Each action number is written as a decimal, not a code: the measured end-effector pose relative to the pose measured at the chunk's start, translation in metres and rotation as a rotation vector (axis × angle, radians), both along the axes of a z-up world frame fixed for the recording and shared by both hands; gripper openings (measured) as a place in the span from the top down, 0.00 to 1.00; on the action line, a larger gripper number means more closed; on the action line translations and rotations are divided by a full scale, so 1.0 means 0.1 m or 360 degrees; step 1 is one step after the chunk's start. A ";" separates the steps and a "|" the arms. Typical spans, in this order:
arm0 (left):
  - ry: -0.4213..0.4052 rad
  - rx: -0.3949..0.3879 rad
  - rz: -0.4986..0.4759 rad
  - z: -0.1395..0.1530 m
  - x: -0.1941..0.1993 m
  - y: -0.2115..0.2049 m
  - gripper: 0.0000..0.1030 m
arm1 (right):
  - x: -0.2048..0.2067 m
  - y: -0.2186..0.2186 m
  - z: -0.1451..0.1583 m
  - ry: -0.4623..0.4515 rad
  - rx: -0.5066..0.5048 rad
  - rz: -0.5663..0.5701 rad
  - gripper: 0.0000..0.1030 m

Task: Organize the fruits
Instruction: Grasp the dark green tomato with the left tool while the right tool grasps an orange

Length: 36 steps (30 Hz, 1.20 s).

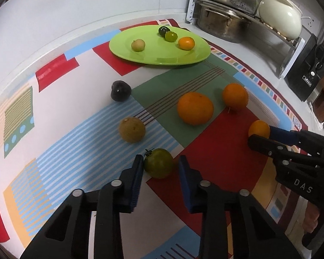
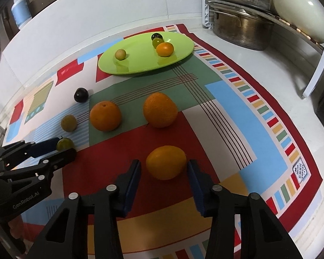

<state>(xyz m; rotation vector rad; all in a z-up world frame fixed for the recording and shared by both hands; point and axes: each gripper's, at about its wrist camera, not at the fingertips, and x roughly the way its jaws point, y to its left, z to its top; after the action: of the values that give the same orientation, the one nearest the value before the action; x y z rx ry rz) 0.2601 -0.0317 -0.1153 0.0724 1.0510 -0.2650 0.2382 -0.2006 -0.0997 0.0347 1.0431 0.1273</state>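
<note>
My left tongs (image 1: 159, 164) stand released around a green tomato (image 1: 158, 162); my right tongs (image 2: 164, 168) gape about a small orange (image 2: 165, 162), low centre. Beyond lie two oranges (image 2: 159, 109), a tan fruit (image 1: 132, 129) and a dark plum (image 1: 120, 90). The green plate (image 1: 183, 59), upper centre, holds four fruits on the patterned cloth (image 2: 237, 99); a steel pot (image 2: 242, 30) sits upper right.

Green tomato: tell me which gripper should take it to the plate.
Left. The left gripper is open with the green tomato between its fingers. The right gripper is open around the small orange, farther away. The green plate has room.
</note>
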 end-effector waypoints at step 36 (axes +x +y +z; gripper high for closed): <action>-0.0302 -0.0061 -0.0104 0.74 -0.20 -0.04 0.73 | -0.17 0.16 0.61 -0.0254 0.0099 0.0095 0.62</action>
<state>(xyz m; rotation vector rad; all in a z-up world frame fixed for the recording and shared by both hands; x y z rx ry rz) 0.2397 -0.0354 -0.0413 0.0956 0.8558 -0.3308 0.2213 -0.1850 -0.0388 0.0488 0.8810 0.2136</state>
